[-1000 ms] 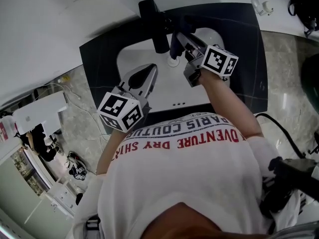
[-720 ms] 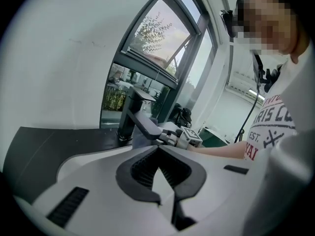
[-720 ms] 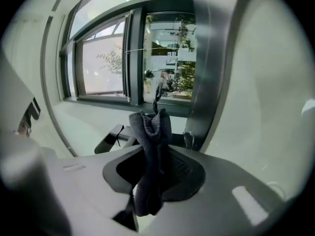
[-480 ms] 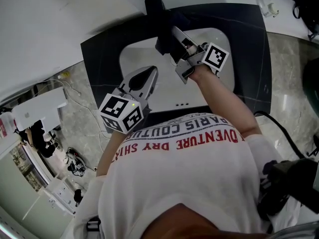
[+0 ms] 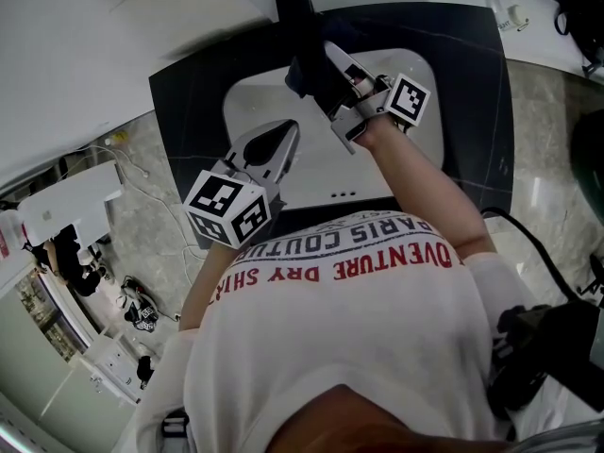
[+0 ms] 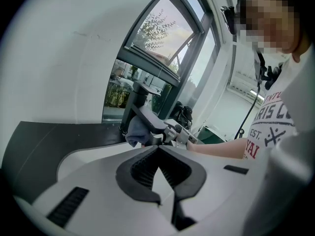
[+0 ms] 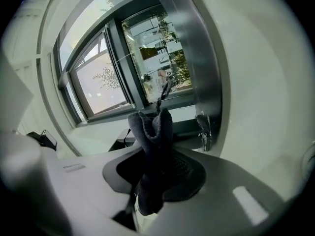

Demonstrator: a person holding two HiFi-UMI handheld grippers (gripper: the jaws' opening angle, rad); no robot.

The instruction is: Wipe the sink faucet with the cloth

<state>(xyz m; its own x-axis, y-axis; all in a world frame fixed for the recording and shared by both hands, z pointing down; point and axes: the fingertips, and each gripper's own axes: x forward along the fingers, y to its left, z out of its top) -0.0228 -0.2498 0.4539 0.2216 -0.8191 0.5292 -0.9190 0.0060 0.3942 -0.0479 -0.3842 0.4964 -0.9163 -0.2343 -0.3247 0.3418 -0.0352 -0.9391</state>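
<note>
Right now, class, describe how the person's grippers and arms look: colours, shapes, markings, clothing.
The left gripper and right gripper are pale grey, wedge-shaped shells with black ribbed pads. Each carries a cube of black-and-white square markers. The person wears a white short-sleeved T-shirt with red and dark lettering.

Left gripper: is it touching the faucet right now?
Apart. Head view shows bare white sink between the left gripper and the dark faucet; the left gripper view agrees.

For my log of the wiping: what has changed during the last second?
The right claw, shut on the cloth, moved away from the person, farther along the faucet. The left claw stayed shut and empty over the sink.
</note>
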